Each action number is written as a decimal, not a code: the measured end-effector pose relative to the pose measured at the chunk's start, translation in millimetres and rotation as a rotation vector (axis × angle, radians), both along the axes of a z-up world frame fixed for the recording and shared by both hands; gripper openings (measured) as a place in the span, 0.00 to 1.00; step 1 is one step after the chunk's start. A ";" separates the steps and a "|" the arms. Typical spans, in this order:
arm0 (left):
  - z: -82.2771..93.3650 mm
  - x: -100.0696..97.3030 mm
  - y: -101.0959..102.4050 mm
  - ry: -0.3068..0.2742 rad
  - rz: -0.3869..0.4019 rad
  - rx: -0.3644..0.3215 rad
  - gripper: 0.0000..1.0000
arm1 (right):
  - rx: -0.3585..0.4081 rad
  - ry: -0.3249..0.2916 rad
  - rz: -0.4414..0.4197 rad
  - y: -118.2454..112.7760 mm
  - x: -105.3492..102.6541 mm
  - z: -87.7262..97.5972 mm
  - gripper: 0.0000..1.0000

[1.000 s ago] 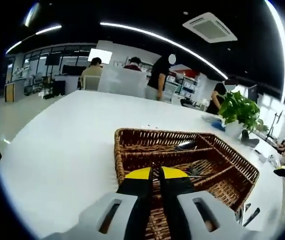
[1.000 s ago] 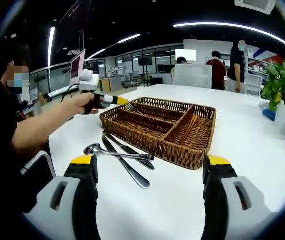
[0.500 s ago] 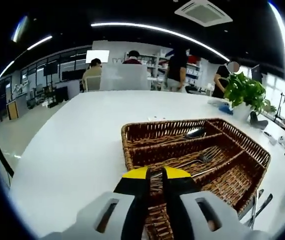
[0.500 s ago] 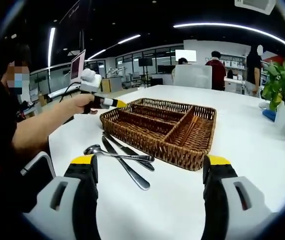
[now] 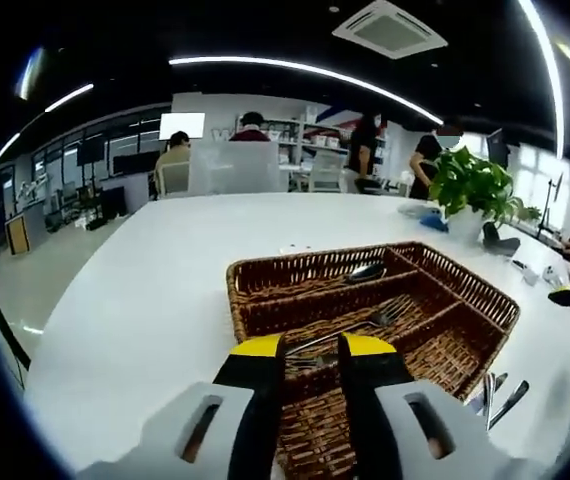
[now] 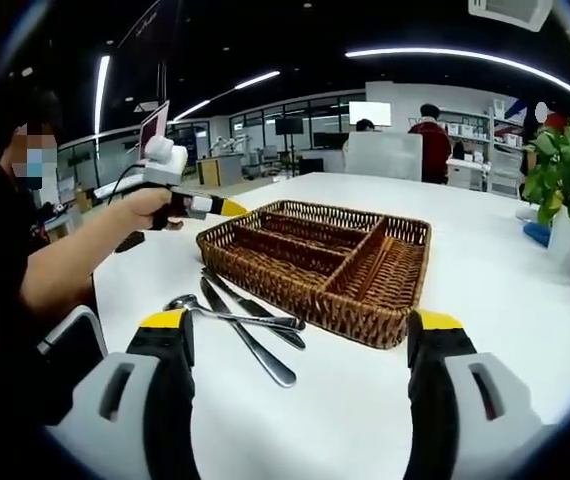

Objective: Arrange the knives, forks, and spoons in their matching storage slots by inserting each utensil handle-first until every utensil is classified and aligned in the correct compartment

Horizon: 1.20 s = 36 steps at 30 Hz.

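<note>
A brown wicker tray point(image 5: 265, 268) with long compartments lies on the white table. A spoon point(image 5: 367, 270) rests in its far compartment. Forks point(image 5: 390, 316) lie in the middle one, one handle reaching back toward my left gripper point(image 5: 311, 350), whose yellow-tipped jaws stand slightly open over the tray's near wall. Beside the tray lie a spoon point(image 6: 183, 301) and knives point(image 6: 260, 346) on the table. My right gripper point(image 6: 300, 322) hangs wide open above them, holding nothing. In the right gripper view a hand holds the left gripper point(image 6: 231, 208) at the corner of the wicker tray point(image 6: 365, 318).
A potted plant point(image 5: 470, 188) stands beyond the tray, also seen as the potted plant point(image 6: 563, 170) at the right. Loose utensils point(image 5: 495, 392) lie by the tray's side. People sit and stand at desks far behind. White table top point(image 5: 125, 300) stretches left of the tray.
My left gripper's jaws have parted and let go of the fork handle, which now lies in the middle compartment. The left gripper drew back from the tray. The right gripper stayed put.
</note>
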<state>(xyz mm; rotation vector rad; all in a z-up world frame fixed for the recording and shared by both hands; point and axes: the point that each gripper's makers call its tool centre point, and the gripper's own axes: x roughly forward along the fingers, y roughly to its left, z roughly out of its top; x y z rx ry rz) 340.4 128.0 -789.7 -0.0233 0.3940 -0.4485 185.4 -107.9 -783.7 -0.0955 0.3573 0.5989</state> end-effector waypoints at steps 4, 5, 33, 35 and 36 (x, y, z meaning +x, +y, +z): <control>1.5 -11.1 -9.1 -0.002 -0.038 0.014 0.31 | -0.004 0.002 -0.002 -0.6 3.5 0.1 0.92; 2.2 -13.1 -10.7 -0.005 -0.044 0.015 0.31 | -0.006 0.003 -0.002 -0.7 4.2 0.0 0.92; 51.9 -91.7 -36.2 -0.142 -0.172 -0.016 0.74 | -0.063 0.007 0.009 4.2 25.2 6.0 1.00; 52.5 -97.2 -36.2 -0.145 -0.180 -0.008 0.77 | -0.069 0.004 0.014 5.3 26.0 7.7 1.00; 52.1 -102.7 -38.2 -0.137 -0.200 -0.007 0.79 | -0.077 0.004 0.010 5.3 26.9 8.3 1.00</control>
